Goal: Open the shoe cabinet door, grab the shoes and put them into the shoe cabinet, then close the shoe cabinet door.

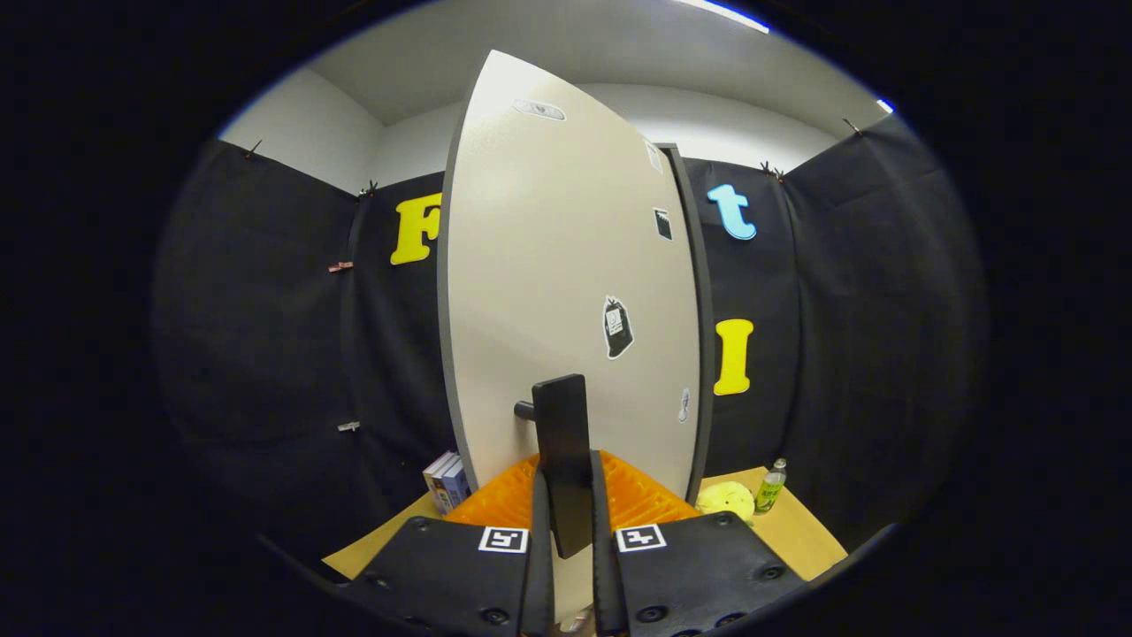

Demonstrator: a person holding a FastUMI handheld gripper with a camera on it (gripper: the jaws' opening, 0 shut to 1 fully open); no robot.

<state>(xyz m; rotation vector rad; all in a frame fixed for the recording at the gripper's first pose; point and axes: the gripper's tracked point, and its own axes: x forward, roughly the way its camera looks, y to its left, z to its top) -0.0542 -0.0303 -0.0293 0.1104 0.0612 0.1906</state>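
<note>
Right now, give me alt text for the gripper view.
The claw is shut on the black handle of the beige cabinet door, which stands edge-on just ahead. On the table past the door sit a yellow ball and a green bottle.

The gripper [573,531] shows at the bottom middle of the frame as two broad, flat plates with rounded outer corners, each running into a thin upright finger. Each plate carries a small square black-and-white marker near its inner top corner. Round screw heads dot both plates along their lower and outer edges.
</note>
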